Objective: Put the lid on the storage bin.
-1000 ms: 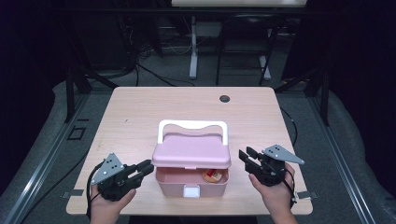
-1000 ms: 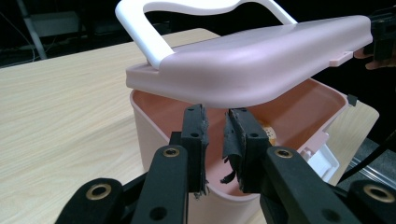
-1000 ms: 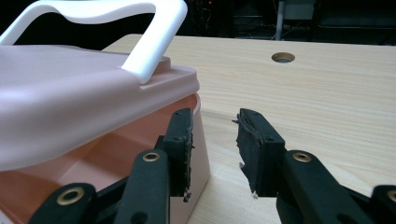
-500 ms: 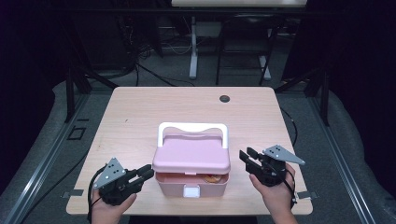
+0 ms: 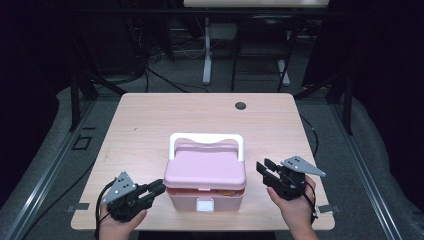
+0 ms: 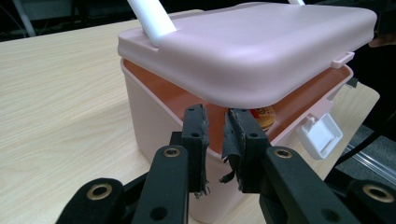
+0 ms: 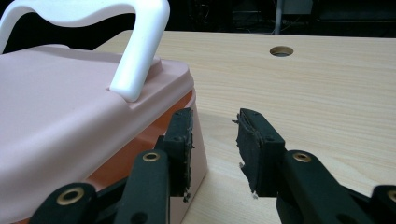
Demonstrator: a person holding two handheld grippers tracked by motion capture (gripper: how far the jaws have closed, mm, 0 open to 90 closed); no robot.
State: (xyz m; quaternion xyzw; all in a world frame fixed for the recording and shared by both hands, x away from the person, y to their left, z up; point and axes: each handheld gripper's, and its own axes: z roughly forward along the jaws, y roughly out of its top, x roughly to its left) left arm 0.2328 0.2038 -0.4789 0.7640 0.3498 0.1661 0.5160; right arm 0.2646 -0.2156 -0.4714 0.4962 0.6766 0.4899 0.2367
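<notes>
The wooden table (image 5: pixel 150 130) is the largest thing here, and the pink box (image 5: pixel 205 192) on it serves as the landmark: it stands near the table's front edge, about midway between its two sides. Well behind the box, toward the far edge, sits a small round cable hole (image 5: pixel 241 105) in the tabletop.

The box's pink lid (image 5: pixel 205 169) rests on top but tilts up at the front, leaving a gap through which the orange inside shows. From the back of the lid rises a white handle (image 5: pixel 206 137), arching upright. At the box's front centre hangs a white latch (image 5: pixel 204 204), unfastened.

Inside the box, seen through the gap in the left gripper view, lies a small round item (image 6: pixel 264 115) with a printed top; what it is cannot be told.

The left gripper (image 5: pixel 157 188) lies just left of the box, its jaws slightly parted with nothing between them, tips near the box's side under the lid edge. The right gripper (image 5: pixel 263 166) sits just right of the box, jaws parted wider, empty, one jaw close beside the box wall.
</notes>
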